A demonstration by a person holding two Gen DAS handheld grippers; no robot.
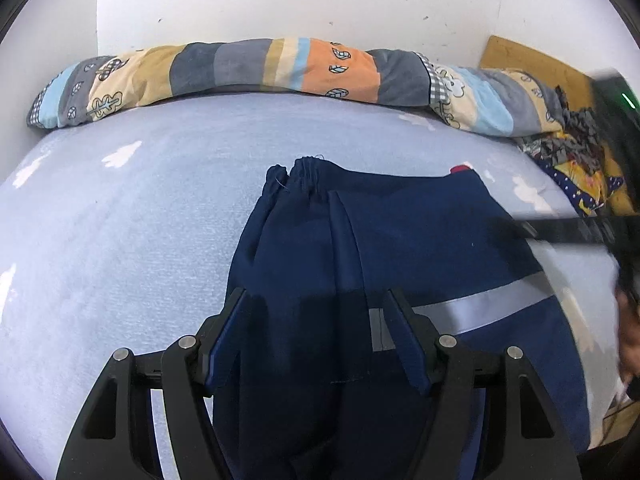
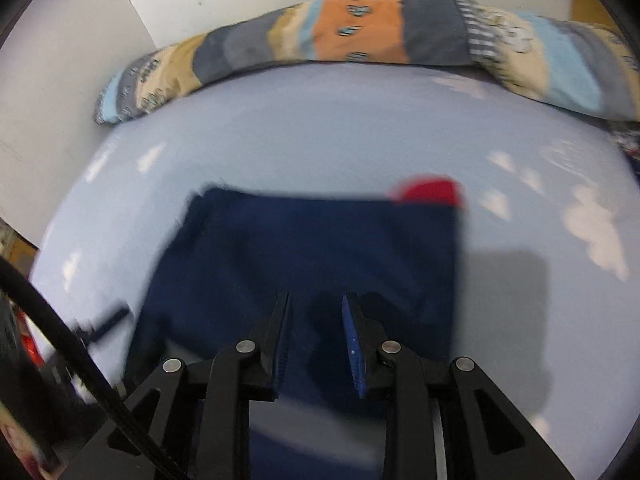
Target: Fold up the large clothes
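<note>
A navy garment [image 1: 400, 232] with a grey reflective stripe [image 1: 500, 296] lies folded on the light blue bed sheet [image 1: 120, 240]. It has a gathered elastic cuff [image 1: 306, 166] at its far edge and a red patch [image 2: 432, 190] at the far right corner. My left gripper [image 1: 315, 294] hovers over the garment's near part. Its jaws stand wide apart and the cloth lies between and below them, with no pad pressing on it. My right gripper [image 2: 317, 297] is over the same garment [image 2: 312, 240], its jaws a narrow gap apart with nothing pinched. The right wrist view is blurred.
A rolled patchwork quilt [image 1: 280, 68] lies along the white wall at the back. A heap of patterned clothes [image 1: 576, 160] sits at the right by a wooden board [image 1: 520, 60]. A blurred black tool and a hand [image 1: 630, 328] show at the right edge. A black cable [image 2: 60, 320] crosses the left.
</note>
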